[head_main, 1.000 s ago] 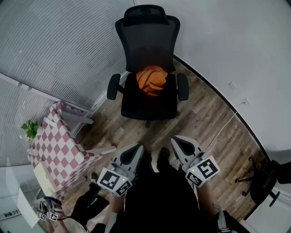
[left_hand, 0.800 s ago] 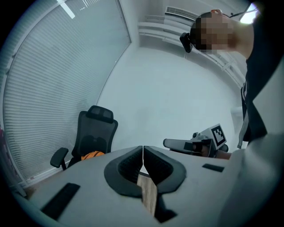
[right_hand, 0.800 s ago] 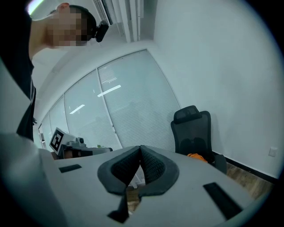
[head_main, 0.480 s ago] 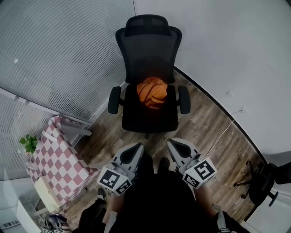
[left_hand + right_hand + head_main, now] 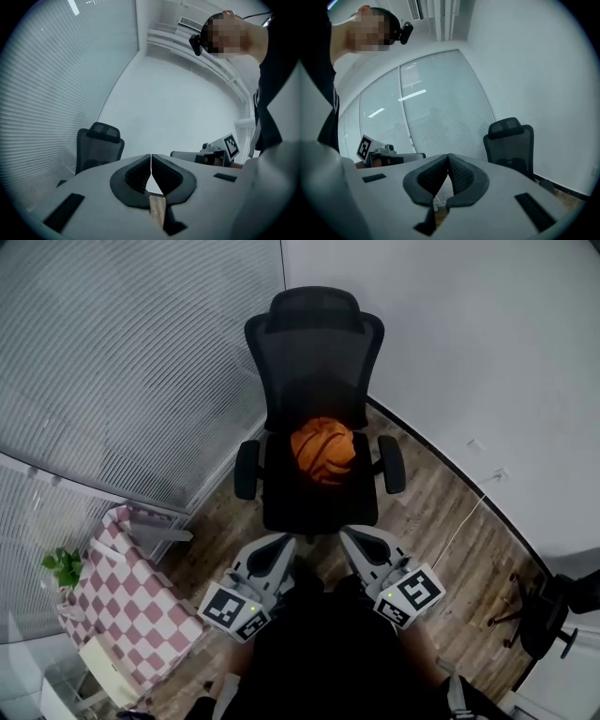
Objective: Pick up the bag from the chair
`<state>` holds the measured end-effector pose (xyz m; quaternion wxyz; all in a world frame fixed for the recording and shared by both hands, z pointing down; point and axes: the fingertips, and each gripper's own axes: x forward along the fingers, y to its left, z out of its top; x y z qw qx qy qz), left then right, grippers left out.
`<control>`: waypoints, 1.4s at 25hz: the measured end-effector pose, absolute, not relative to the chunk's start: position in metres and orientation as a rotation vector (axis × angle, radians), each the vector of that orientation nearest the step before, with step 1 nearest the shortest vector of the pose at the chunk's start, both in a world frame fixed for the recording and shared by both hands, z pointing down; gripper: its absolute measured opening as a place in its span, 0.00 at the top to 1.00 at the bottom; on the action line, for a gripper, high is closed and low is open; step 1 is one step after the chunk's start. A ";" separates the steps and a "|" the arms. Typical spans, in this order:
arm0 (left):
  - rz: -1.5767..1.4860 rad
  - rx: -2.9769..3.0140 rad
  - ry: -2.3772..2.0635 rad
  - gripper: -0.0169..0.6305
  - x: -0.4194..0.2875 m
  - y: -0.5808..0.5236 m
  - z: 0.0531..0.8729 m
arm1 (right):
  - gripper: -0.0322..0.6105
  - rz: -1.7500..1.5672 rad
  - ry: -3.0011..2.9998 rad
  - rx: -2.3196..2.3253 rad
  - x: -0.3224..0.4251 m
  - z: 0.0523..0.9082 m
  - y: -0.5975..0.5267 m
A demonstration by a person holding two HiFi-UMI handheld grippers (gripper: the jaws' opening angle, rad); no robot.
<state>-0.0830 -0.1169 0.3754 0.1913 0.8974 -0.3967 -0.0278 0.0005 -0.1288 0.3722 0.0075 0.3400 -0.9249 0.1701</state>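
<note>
— Left gripper (image 5: 151, 158)?
— Closed, pads pressed into one thin seam, empty. Low in the head view at 7 o'clock, aimed toward 12.

— Right gripper (image 5: 448, 158)?
— Closed as well, pads together, holding nothing. At 5 o'clock, just beside the left, aimed toward 12 too.

— Bag (image 5: 323, 450)?
— Orange and round, with dark seams like a ball. Resting on the seat of the chair (image 5: 317, 343), close to the backrest. At 12 o'clock from both grippers, apart from them, untouched.

— Around the chair?
— Blinds (image 5: 122, 362) at 10 o'clock, white wall (image 5: 469, 343) at 2, wood floor (image 5: 422, 493) below.

— Farther out?
— Checkered table (image 5: 131, 596) at 8 o'clock of the grippers, with a plant (image 5: 61, 566) just beside it at 9. White cable (image 5: 464, 517) across the floor at 3 o'clock. Second dark chair (image 5: 553, 615), cut off by the edge, at 4.
</note>
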 end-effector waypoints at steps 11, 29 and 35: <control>-0.071 2.481 -1.087 0.92 -0.125 -0.147 0.394 | 0.92 0.653 -2.781 1.019 -0.043 0.404 -0.152; 0.034 2.332 -1.266 0.92 -0.124 -0.239 0.402 | 0.92 0.842 -2.472 0.796 -0.030 0.595 -0.292; 0.066 2.285 -1.266 0.92 -0.108 -0.275 0.416 | 0.85 0.945 -2.366 0.706 -0.033 0.671 -0.315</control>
